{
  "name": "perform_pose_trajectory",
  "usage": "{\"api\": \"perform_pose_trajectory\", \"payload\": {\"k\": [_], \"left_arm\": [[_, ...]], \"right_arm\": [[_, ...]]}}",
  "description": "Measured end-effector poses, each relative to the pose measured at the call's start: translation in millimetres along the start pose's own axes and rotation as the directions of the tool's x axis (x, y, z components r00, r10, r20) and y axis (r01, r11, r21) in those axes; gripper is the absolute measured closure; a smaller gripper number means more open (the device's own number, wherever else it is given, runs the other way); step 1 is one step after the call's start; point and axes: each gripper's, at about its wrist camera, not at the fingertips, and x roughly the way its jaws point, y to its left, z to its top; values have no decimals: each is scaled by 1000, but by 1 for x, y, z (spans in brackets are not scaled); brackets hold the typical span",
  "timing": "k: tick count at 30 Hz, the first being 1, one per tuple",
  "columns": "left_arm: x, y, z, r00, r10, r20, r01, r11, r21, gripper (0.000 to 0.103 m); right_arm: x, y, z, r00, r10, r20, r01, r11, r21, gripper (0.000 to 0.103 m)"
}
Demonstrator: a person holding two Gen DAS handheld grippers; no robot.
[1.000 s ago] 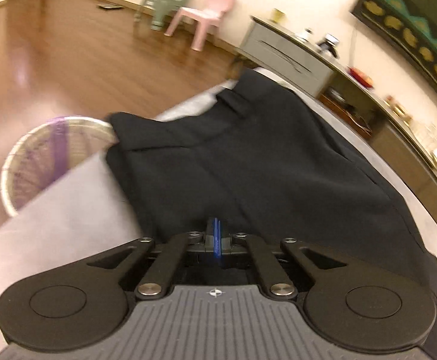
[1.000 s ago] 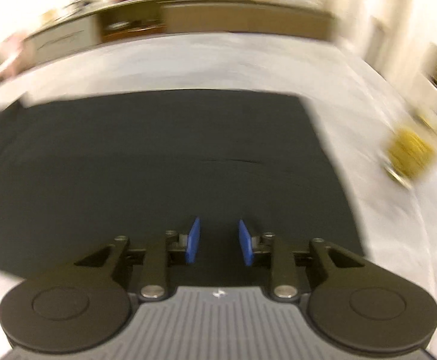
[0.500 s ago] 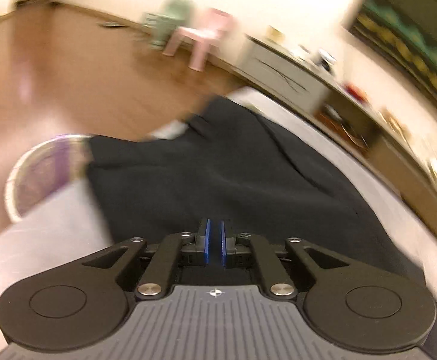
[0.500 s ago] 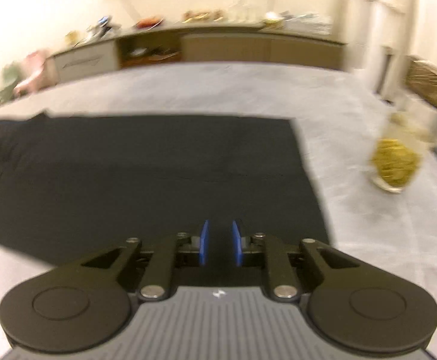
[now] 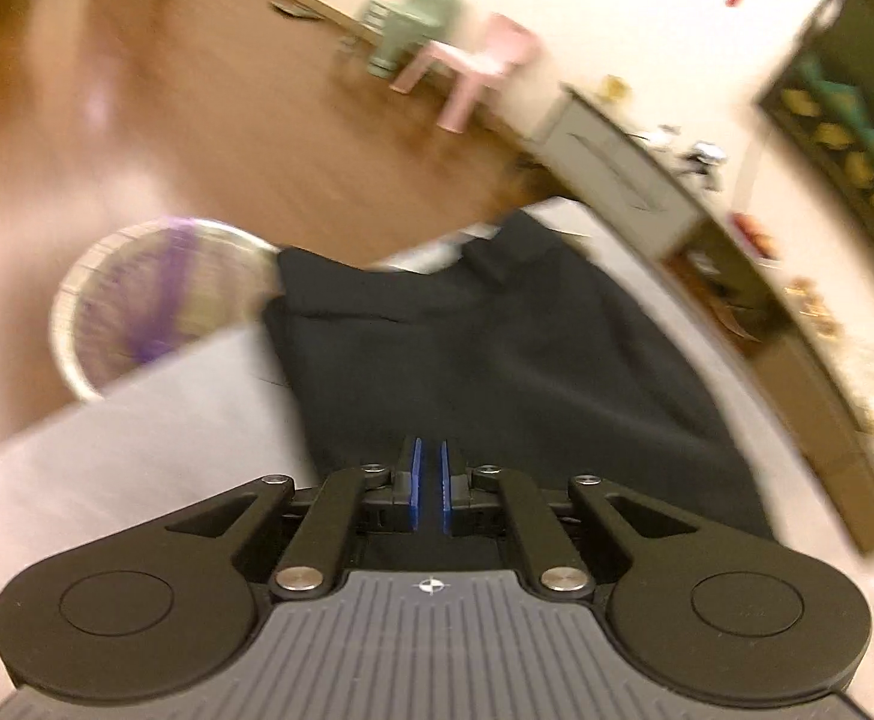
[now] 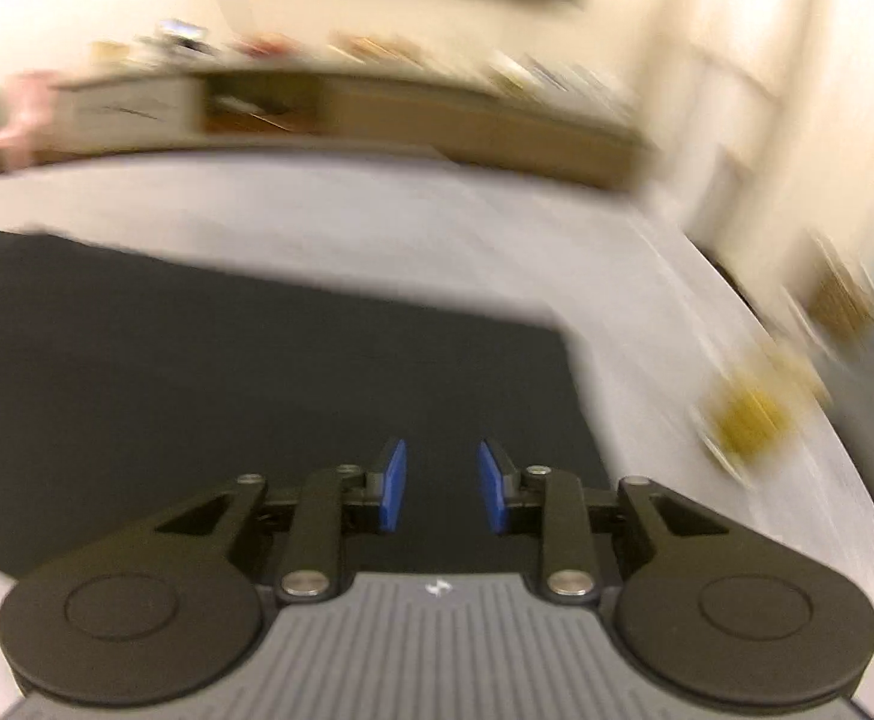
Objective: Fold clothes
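Dark garment spread flat on the grey bench, my two tongs above its near edge.

Left of the garment (image 5: 496, 360) a woven basket (image 5: 161, 294) stands on the floor. My left tongs (image 5: 428, 483) hang over the cloth with the pads at a thin slit, holding nothing I can see. My right tongs (image 6: 441, 483), near its right edge (image 6: 574, 396), stand moderately apart and empty. The fabric looks soft, light and limp; I judge a corner or hem the surest hold.
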Motion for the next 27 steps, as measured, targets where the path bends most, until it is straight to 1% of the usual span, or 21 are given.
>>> {"api": "perform_pose_trajectory", "payload": {"k": [1,2,3,4,6,7,8,9,10,11,12,13,14,16,17,19,22,23,25,26,27], "left_arm": [[3,-6,-4,1000,-15,-4,15,1000,10,97],[7,-9,-10,1000,-22,-10,22,1000,21,97],[11,-12,-16,999,-29,-16,29,999,31,97],[16,-14,-22,999,-35,-28,36,999,33,97],[38,-5,-30,994,-49,-100,46,998,-31,97],[39,-2,-30,993,-69,-98,64,997,-54,96],[40,-1,-29,992,-69,-105,65,997,-41,96],[39,6,-33,993,-75,-96,70,996,-52,99],[37,12,-36,992,-87,-95,82,995,-58,103],[34,16,-37,991,-94,-94,89,994,-58,103],[30,21,-39,991,-101,-93,96,994,-58,103],[27,25,-40,990,-107,-91,102,993,-58,103],[26,27,-41,990,-108,-89,102,993,-60,103],[24,32,-42,991,-108,-84,103,993,-64,103],[22,34,-43,991,-109,-82,104,992,-65,103],[22,35,-43,990,-114,-80,110,992,-61,103],[25,36,-40,989,-127,-78,123,991,-56,103],[27,37,-40,988,-131,-77,127,990,-54,103],[29,38,-38,987,-140,-75,136,989,-50,103],[31,38,-37,987,-144,-74,141,989,-48,103],[32,38,-36,986,-148,-73,145,988,-46,103]], "right_arm": [[-2,31,17,997,81,16,-81,996,-49,72],[-4,62,35,986,163,28,-160,982,-98,68],[-3,94,53,969,245,31,-238,961,-142,63],[2,128,71,945,328,20,-319,930,-181,59],[18,200,108,886,463,-21,-452,854,-259,42],[28,235,126,857,513,-45,-502,813,-296,40],[39,269,143,834,547,-68,-536,777,-330,37],[52,301,160,816,571,-90,-563,749,-350,33],[66,333,177,798,591,-115,-588,725,-359,29],[81,362,193,780,608,-146,-614,700,-364,21],[98,389,207,761,622,-185,-641,676,-364,16],[114,417,221,740,634,-224,-667,651,-363,15],[130,442,231,726,637,-259,-685,633,-362,14],[157,487,242,714,621,-323,-700,613,-366,14],[169,505,243,706,613,-355,-708,599,-374,14],[190,533,239,696,587,-414,-718,568,-402,13],[208,556,224,677,546,-494,-736,530,-422,13],[209,560,217,674,541,-504,-738,517,-433,9],[207,562,211,678,544,-494,-735,497,-460,10],[205,562,210,677,546,-493,-736,490,-467,21],[201,562,211,674,550,-494,-739,483,-470,43]]}}
